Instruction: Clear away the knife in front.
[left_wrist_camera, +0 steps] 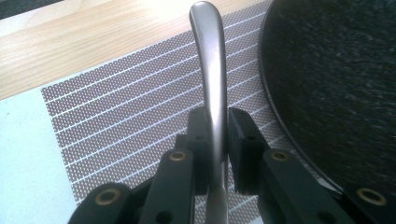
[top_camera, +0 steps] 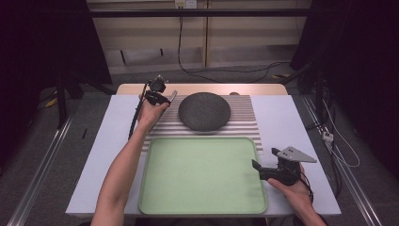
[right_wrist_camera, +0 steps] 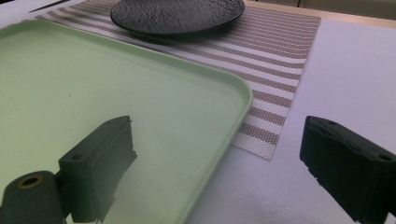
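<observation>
Utensil handle [left_wrist_camera: 211, 70]: metal and smooth, it's pinched between the jaws of your left gripper [left_wrist_camera: 215, 140]; it runs up past the jaw tips over the striped mat, just beside the dark plate. Which utensil it is, you can't tell from the handle alone.
Left gripper: you've got it up at the far left corner of the mat in the high view [top_camera: 157, 94], jaws pressed together on that handle, one pad on each side.
Right gripper [right_wrist_camera: 219, 154]: your jaws are spread wide with nothing between them; one jaw hangs over the green tray, the other over the white table cover off the tray's edge. In the high view it sits at the tray's right rim [top_camera: 263, 167].
Tray [top_camera: 155, 202]: pale green, rounded corners, lying on the near half of the table; its far edge overlaps the mat.
Plate [top_camera: 204, 111]: dark, rough-textured and round, resting on the mat beyond the tray.
Mat [top_camera: 244, 125]: brown and white stripes, flat on the table cover [top_camera: 291, 122].
</observation>
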Demonstrator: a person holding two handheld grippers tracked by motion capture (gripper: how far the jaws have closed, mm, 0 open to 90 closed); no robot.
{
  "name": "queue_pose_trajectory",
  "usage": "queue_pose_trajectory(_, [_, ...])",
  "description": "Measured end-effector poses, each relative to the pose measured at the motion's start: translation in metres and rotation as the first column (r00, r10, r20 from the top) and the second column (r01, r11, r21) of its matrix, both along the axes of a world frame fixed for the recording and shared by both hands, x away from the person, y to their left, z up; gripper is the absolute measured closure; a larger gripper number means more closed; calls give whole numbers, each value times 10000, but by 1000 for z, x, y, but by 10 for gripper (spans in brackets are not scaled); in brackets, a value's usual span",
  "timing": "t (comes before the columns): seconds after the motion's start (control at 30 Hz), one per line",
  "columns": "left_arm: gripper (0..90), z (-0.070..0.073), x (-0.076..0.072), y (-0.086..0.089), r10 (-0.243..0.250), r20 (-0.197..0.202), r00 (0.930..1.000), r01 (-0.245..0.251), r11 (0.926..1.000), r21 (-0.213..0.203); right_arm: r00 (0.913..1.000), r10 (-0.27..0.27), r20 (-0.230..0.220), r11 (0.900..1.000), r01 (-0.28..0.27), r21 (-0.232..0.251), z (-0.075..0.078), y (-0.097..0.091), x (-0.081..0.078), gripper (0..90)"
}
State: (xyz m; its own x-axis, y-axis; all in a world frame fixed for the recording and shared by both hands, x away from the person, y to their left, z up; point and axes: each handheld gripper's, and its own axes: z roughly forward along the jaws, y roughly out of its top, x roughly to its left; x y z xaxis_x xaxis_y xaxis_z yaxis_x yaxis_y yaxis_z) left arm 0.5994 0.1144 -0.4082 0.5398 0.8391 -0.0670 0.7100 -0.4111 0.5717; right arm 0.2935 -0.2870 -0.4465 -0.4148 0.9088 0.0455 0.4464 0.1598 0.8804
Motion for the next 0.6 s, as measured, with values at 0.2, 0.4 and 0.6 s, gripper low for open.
queue_pose_trajectory(0.2, [800, 4, -7, 1, -193, 29, 9998, 193, 9998, -86, 10000, 7, 25, 10000, -7, -41, 1, 0, -1, 100])
queue_pose_trajectory(0.4, [801, 12, -14, 6, -216, 89, 9997, 218, 9997, -145, 10000, 17, 25, 10000, -17, -72, 1, 1, -1, 100])
queue_pose_trajectory(0.6, [800, 22, -26, 6, -454, 294, 9985, 459, 9988, -176, 10000, 31, 19, 10000, -31, -91, 1, 1, -1, 100])
